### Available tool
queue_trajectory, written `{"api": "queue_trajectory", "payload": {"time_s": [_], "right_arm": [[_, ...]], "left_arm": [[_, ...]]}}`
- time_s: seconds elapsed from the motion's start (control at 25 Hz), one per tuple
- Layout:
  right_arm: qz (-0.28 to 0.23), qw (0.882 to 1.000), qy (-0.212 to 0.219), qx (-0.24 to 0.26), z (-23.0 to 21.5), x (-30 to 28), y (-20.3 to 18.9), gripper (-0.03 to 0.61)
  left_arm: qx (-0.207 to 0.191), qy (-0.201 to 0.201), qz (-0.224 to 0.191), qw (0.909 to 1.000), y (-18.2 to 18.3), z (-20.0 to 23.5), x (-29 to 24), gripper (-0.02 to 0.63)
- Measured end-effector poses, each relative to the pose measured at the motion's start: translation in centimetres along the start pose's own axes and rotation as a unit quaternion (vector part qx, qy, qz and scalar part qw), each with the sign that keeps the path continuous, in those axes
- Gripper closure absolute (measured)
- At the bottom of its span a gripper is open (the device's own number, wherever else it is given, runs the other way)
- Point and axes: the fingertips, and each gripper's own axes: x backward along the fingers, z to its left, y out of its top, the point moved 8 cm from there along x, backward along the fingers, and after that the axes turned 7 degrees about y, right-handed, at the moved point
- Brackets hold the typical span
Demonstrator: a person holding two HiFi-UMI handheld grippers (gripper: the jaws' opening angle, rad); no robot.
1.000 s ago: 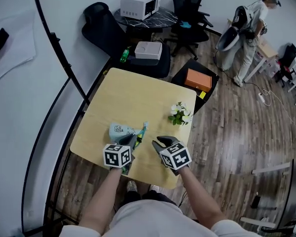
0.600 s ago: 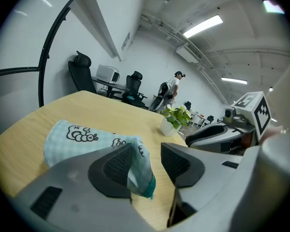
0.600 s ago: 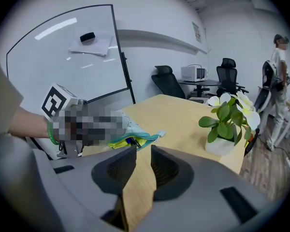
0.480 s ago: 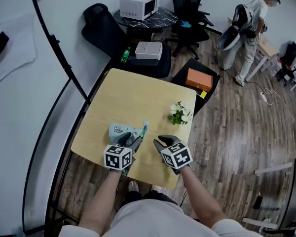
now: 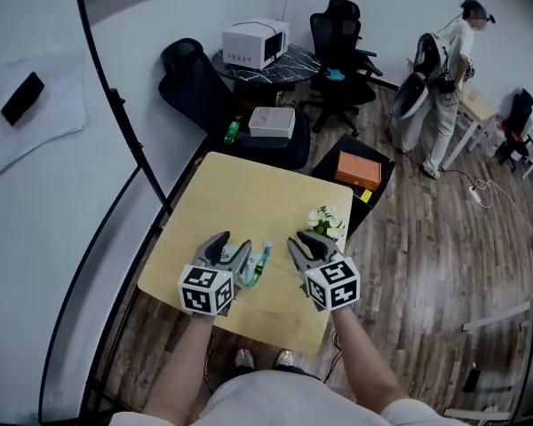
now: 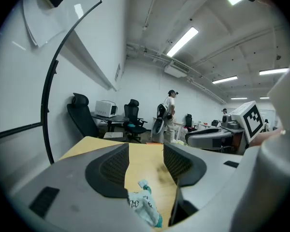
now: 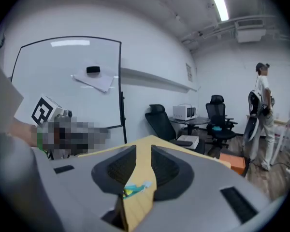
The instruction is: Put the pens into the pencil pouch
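Left gripper (image 5: 233, 243): the jaws stand moderately apart, the ribbed inner pads facing each other across a clear gap. In the left gripper view (image 6: 146, 148) nothing is clamped between them. The pencil pouch (image 6: 144, 207) shows low in the gap, close to the root of the jaws and nearer the left-hand one. Whether it touches that jaw cannot be told. Bare counter (image 6: 145, 161) fills the rest of the gap out to the jaw tips.

Right gripper (image 5: 304, 240): the jaws are only narrowly apart. In the right gripper view (image 7: 143, 149) a thin strip of counter runs between them, and they grip nothing. A small teal and yellow part of the pouch (image 7: 135, 188) appears at the near end of that strip, down by the jaw roots.

Pencil pouch (image 5: 258, 264), head view: it lies on the counter (image 5: 240, 193) between the two sets of jaws, just beside the left jaws and partly hidden under that gripper. Its visible part is a pale mint strip with a teal edge. The long axis runs away from the person, roughly parallel to both sets of jaws, with the far end tilted slightly toward the right jaws.
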Motion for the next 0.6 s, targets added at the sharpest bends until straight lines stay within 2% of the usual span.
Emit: {"api": "queue_trajectory", "payload": {"time_s": [0.16,0.32,0.44,0.6], "right_arm": [[-0.078,0.996,-0.027,0.034,-0.4,2.4,4.0,0.474],[-0.134,0.989,-0.045,0.054,-0.2,4.6,7.2,0.444],[-0.152,0.985,-0.049,0.065,0.3,5.7,8.7,0.390],[-0.160,0.983,-0.055,0.075,0.7,6.3,9.4,0.385]], "left_arm": [[-0.015,0.001,-0.058,0.9982,4.0,-0.4,1.2,0.411],[-0.026,-0.004,-0.102,0.9944,7.4,-0.8,2.7,0.411],[-0.026,-0.010,-0.119,0.9925,9.1,-1.1,3.8,0.411],[-0.037,-0.009,-0.132,0.9905,10.3,-1.3,4.5,0.411]]}}
